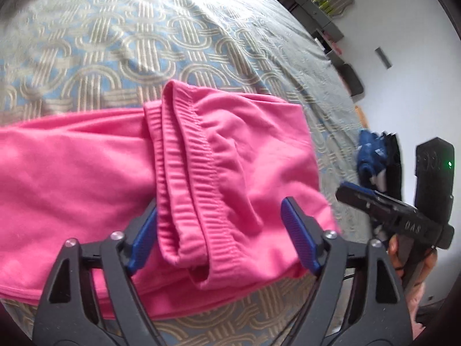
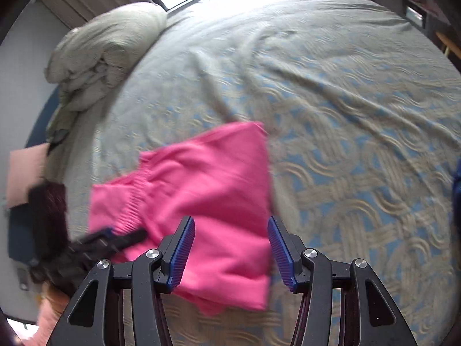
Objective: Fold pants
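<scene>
Left wrist view: the left gripper (image 1: 222, 230) is hovering low over the pink pants (image 1: 86, 173), its blue-padded fingers (image 1: 299, 230) standing wide apart with the ribbed waistband (image 1: 187, 173) lying between them, nothing clamped. The pants are lying folded on the patterned blue-and-beige bedspread (image 1: 115, 52), near its front edge. To the right, the right gripper (image 1: 354, 193) is showing in a hand, off the cloth and beside the bed edge; a blue item (image 1: 370, 155) is lying beyond it, too blurred to identify. Right wrist view: the right gripper (image 2: 230, 248) is pointing down at the folded pants (image 2: 207, 187), fingers (image 2: 181, 253) spread apart and gripping nothing. The left gripper (image 2: 115, 239) is appearing blurred at the garment's left edge. A bundled grey-green duvet (image 2: 106, 49) is sitting at the far left of the bedspread (image 2: 345, 115), well apart from the pants.
</scene>
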The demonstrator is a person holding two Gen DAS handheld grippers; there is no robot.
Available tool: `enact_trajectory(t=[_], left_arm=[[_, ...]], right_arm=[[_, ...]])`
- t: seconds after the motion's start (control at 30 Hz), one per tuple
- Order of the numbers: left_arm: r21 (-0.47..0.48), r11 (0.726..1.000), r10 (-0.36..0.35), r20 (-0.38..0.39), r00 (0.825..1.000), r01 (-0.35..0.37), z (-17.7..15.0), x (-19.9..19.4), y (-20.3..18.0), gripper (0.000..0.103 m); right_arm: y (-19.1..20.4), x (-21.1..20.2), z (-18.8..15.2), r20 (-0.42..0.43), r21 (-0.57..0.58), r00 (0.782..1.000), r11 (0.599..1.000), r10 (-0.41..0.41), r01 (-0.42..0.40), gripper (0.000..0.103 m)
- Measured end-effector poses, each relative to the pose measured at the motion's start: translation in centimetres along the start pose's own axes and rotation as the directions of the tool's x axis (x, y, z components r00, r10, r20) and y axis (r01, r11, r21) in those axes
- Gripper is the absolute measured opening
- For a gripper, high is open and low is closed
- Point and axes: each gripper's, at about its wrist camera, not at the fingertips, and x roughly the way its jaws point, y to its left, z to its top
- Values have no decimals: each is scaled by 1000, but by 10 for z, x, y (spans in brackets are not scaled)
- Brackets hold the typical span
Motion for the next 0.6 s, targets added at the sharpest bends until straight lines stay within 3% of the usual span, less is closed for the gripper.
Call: enact_trajectory(t=[0.2,0.43,0.57,0.6], left_arm=[[64,994,93,2,996,-93,-5,2,-11,57],[8,998,57,3,998,-57,1,1,1,38],[3,1000,26,27,999,-26,1,-3,-3,15],[2,1000,20,39,999,-20,1,-5,-6,14]], right_arm=[[-21,10,-25,-64,50,998,998,27,-24,54],[-33,6,-64,-92,55,995,998,35,-30,54],[-35,-16,-82,-50,32,999,999,-3,4,54],[-35,-18,-86,-42,23,999,1000,-11,12,54]])
